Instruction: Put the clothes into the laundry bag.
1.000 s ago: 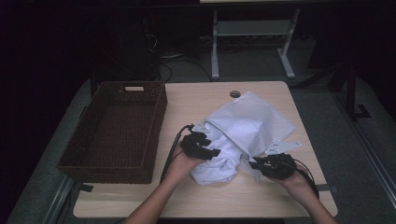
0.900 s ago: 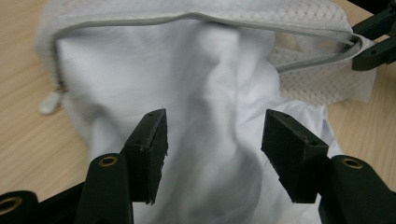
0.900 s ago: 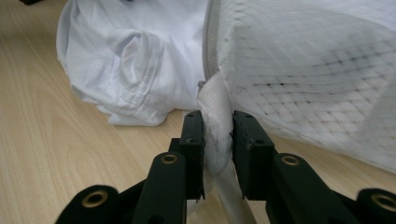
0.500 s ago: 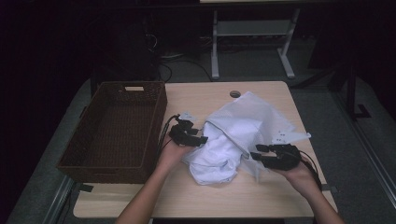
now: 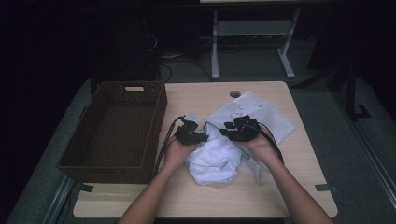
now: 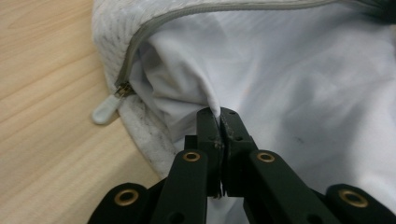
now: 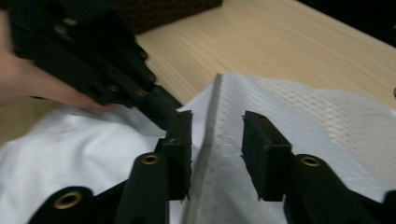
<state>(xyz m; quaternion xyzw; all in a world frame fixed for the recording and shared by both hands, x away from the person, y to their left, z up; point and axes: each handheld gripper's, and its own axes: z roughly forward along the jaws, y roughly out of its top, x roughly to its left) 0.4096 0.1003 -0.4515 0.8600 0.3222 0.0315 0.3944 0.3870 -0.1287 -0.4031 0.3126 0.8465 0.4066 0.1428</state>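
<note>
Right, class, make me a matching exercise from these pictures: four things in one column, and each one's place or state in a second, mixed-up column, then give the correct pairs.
Column A
1. left gripper
2. right gripper
3. wicker basket
4. zip pull

Column B
a. lying on bare table wood
b. jaws apart over the mesh bag's zip edge
c. standing at the table's left side
d. pinching a fold of white cloth

Pairs: 1-d, 2-b, 3-c, 4-a
</note>
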